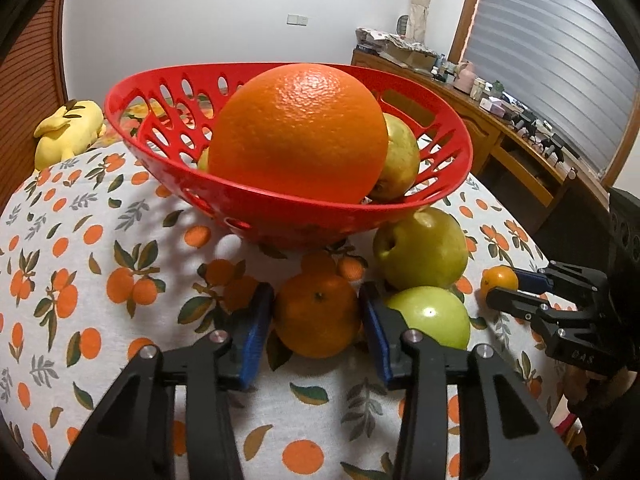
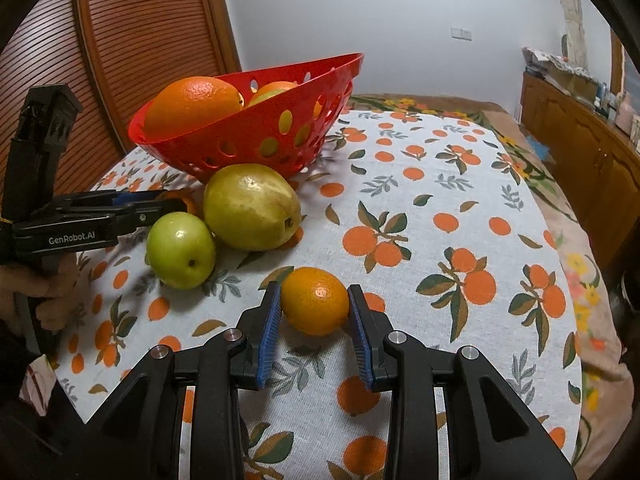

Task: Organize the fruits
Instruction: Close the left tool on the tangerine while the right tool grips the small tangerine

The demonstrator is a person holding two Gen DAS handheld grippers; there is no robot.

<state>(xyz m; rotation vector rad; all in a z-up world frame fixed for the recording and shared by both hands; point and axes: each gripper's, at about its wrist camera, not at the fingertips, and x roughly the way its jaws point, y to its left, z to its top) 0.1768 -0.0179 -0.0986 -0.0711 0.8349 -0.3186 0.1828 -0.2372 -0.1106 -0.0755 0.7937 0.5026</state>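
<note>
A red perforated basket (image 1: 280, 216) (image 2: 224, 140) holds a big orange (image 1: 298, 132) (image 2: 192, 100) and a pear (image 1: 400, 156). On the cloth in front lie a yellow pear (image 1: 420, 248) (image 2: 250, 206), a green apple (image 1: 430, 316) (image 2: 180, 250) and two mandarins. My left gripper (image 1: 318, 312) has its pads touching both sides of one mandarin (image 1: 318, 314), which rests on the cloth. My right gripper (image 2: 314, 304) has its pads against the other mandarin (image 2: 315, 300) (image 1: 498, 280), also resting on the cloth.
The round table has a white cloth with an orange print (image 2: 440, 208). A yellow plush toy (image 1: 68, 128) lies at the far left edge. A wooden sideboard with clutter (image 1: 500, 120) stands to the right, and a slatted wooden door (image 2: 120, 40) behind.
</note>
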